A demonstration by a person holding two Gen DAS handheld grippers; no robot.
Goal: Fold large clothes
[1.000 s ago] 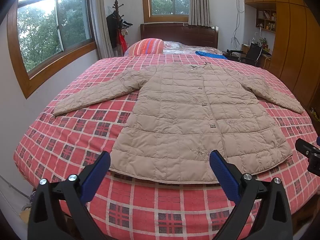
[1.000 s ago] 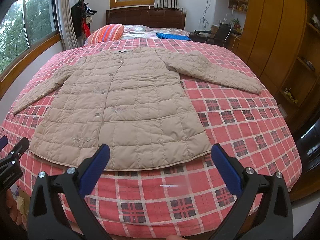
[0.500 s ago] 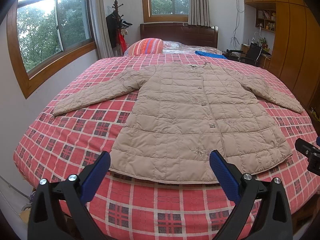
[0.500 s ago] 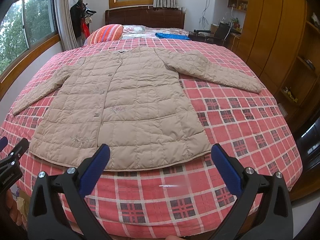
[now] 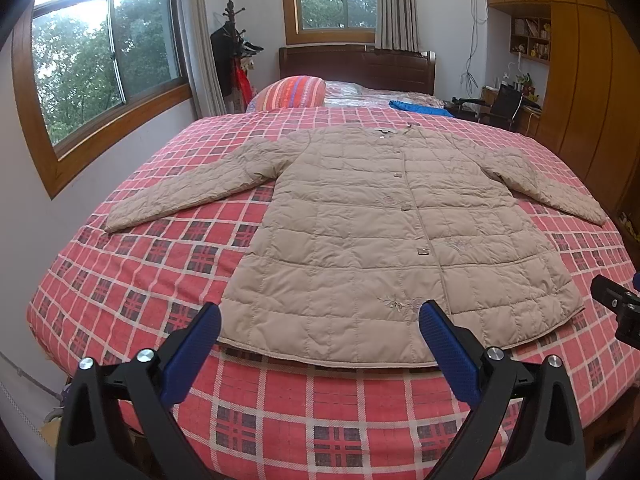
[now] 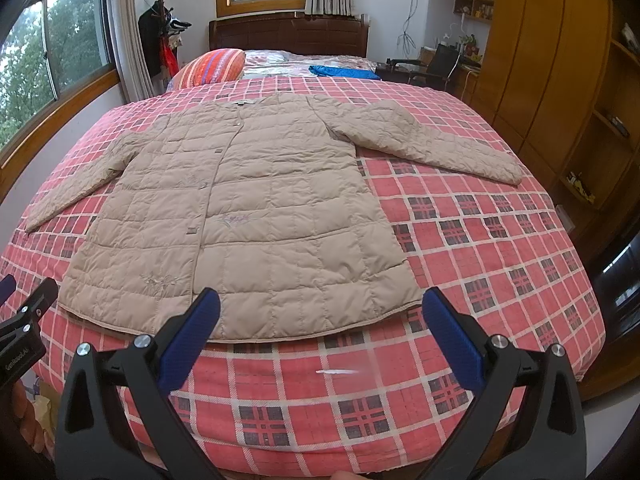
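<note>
I judge nothing is folded yet: the beige quilted coat (image 5: 384, 240) lies flat and buttoned in the middle of the bed (image 5: 132, 280), sleeves spread, hem along the near edge. My left claw (image 5: 320, 332) and right claw (image 6: 320, 316) both gape empty above that edge.

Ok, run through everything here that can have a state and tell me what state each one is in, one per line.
Quilted beige coat: spread flat on the bed, front up, buttoned, unfolded.
Coat sleeves: both stretched out to the sides.
Left gripper: open, holding nothing, short of the hem.
Right gripper: open, holding nothing, short of the hem.
Plaid bedspread: lying smooth.
</note>
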